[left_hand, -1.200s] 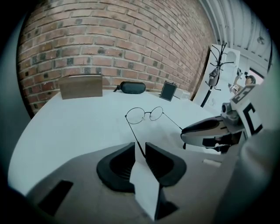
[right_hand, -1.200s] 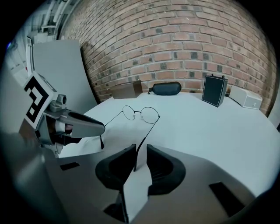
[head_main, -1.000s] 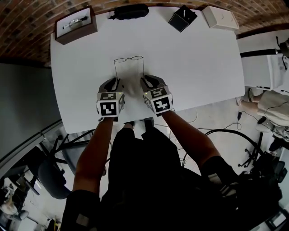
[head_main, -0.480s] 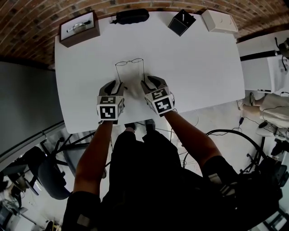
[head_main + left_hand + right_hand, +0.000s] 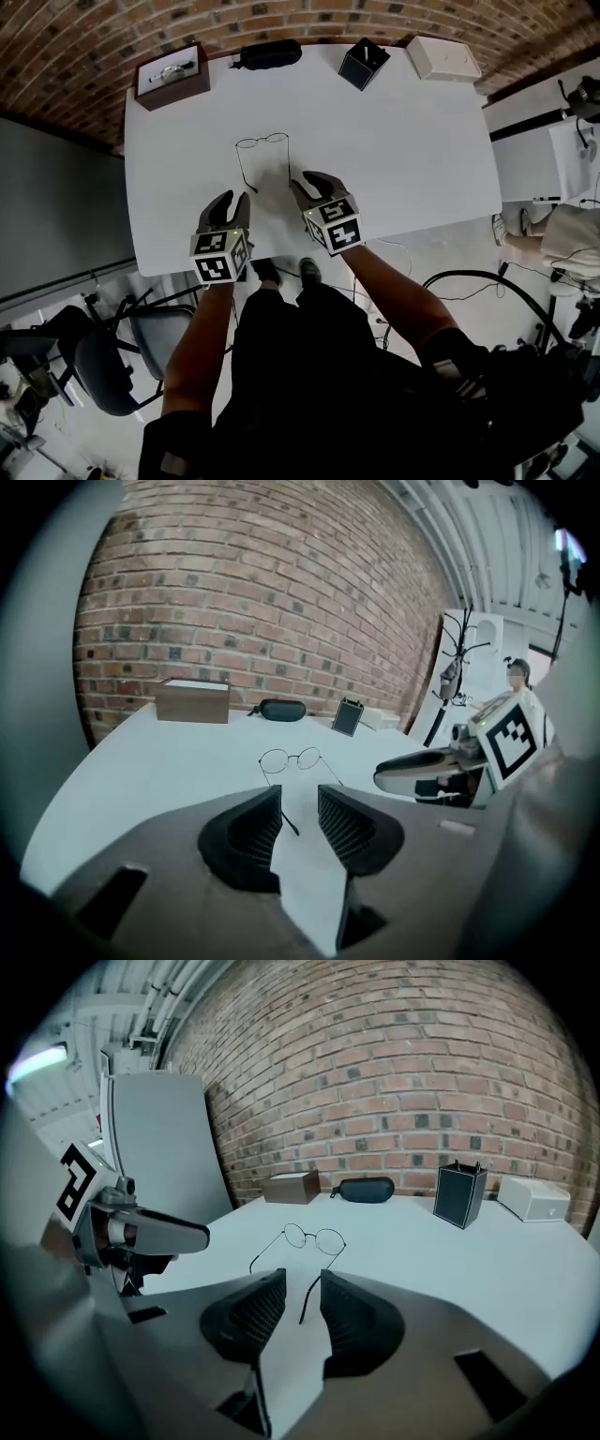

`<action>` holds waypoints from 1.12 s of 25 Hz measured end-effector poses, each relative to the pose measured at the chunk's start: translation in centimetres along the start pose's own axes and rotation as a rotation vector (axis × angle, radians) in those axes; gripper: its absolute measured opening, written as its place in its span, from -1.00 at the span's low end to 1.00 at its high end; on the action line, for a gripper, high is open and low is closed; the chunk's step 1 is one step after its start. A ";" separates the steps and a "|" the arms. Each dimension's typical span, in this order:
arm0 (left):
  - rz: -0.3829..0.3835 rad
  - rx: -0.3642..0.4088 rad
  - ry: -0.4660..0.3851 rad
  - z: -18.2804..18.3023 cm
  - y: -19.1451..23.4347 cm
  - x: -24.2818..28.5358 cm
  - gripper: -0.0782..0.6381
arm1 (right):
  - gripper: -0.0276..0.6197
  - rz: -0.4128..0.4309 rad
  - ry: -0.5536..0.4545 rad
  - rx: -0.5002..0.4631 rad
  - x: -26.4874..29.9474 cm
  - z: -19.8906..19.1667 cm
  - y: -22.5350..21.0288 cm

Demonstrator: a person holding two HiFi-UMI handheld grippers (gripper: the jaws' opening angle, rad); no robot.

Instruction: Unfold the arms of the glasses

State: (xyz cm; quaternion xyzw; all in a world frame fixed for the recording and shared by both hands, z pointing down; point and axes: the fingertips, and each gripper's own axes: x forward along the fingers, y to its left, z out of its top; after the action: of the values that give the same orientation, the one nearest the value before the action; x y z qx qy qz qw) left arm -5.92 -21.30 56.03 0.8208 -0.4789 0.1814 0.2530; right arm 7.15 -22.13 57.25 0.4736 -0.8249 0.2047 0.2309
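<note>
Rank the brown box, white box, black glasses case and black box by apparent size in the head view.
1. The brown box and the white box: about alike, the brown one perhaps slightly larger.
2. The black glasses case: as long but narrower.
3. The black box: smallest, though close to the case.

Glasses (image 5: 262,142) mid-table (image 5: 403,150), left gripper (image 5: 232,199) and right gripper (image 5: 305,180) just before them; far edge, left to right: display box (image 5: 172,73), glasses case (image 5: 268,53), upright holder (image 5: 363,63), flat box (image 5: 442,58).
</note>
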 end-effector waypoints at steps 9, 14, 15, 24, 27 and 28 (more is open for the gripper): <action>-0.036 0.097 -0.162 2.5 -6.6 -6.6 -0.55 | -0.82 0.150 -0.116 0.127 -6.4 2.9 1.7; 0.015 -0.024 -0.208 3.1 -7.9 -9.7 -0.75 | -0.85 0.198 -0.125 0.072 -8.9 3.8 2.3; 0.022 -0.029 -0.209 3.0 -8.0 -10.4 -0.75 | -0.85 0.206 -0.129 0.059 -9.3 4.0 2.5; 0.019 -0.054 -0.252 5.7 -9.0 -15.8 -0.75 | -0.87 0.234 -0.185 -0.008 -13.9 7.4 5.2; 0.008 -0.017 -0.285 6.6 -9.4 -17.9 -0.75 | -0.88 0.212 -0.226 -0.019 -15.2 8.6 6.1; 0.008 -0.001 -0.292 6.7 -9.3 -18.6 -0.75 | -0.88 0.205 -0.241 -0.013 -15.7 9.2 6.5</action>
State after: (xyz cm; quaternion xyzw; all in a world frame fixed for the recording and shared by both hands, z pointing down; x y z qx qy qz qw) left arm -6.23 -8.49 38.28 0.8364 -0.5141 0.0610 0.1803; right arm 6.70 -13.41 40.02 0.4065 -0.8920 0.1637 0.1113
